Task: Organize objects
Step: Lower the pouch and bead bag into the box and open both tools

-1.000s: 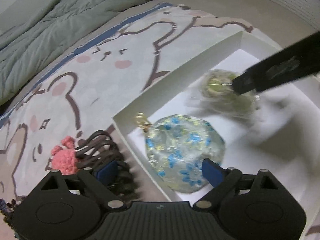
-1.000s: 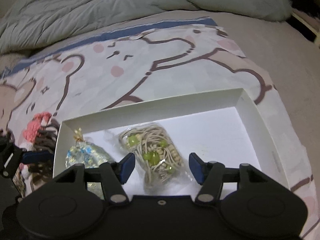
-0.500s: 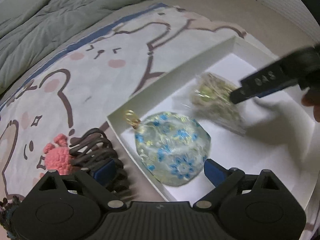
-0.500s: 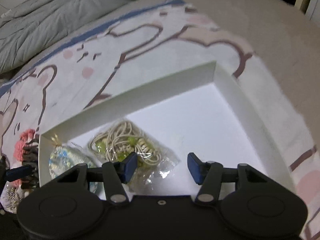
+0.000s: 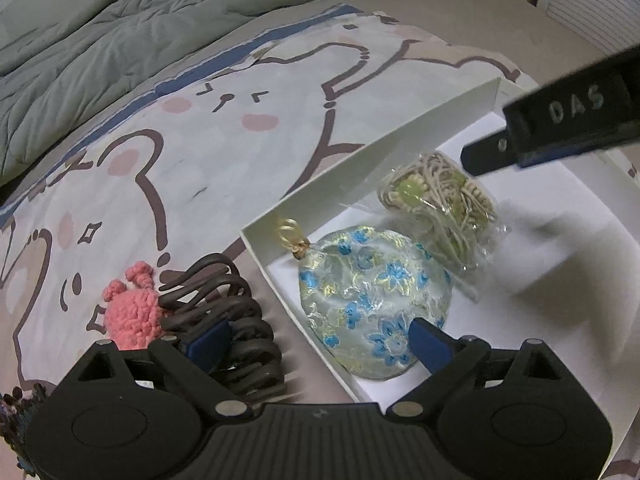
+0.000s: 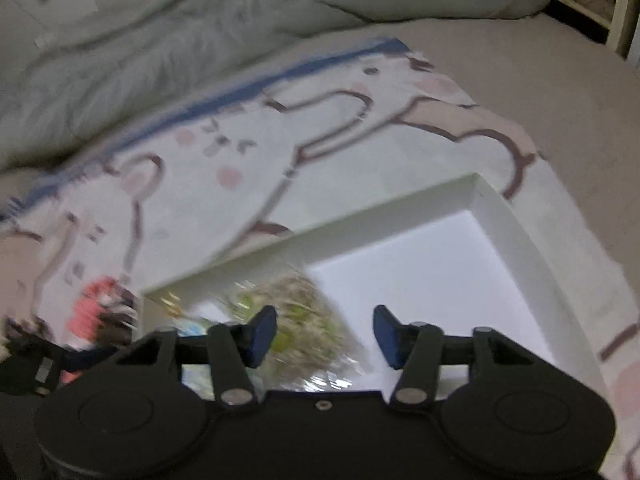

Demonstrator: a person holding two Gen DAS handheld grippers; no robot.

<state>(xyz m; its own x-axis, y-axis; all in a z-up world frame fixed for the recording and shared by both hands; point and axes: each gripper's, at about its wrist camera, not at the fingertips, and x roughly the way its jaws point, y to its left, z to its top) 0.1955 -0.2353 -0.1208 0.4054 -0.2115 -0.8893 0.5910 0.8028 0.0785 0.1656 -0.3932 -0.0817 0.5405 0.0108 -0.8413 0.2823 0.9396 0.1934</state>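
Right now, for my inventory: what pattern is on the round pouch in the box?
Blue and gold flowers on pale silvery fabric; left wrist view.

Your white box is crowded at its left end: the floral pouch fills the near-left corner, with the clear bag of cord and beads just right of it. The box floor to the right lies bare. Outside the left wall, a dark hair claw and pink crochet piece block the bedsheet.
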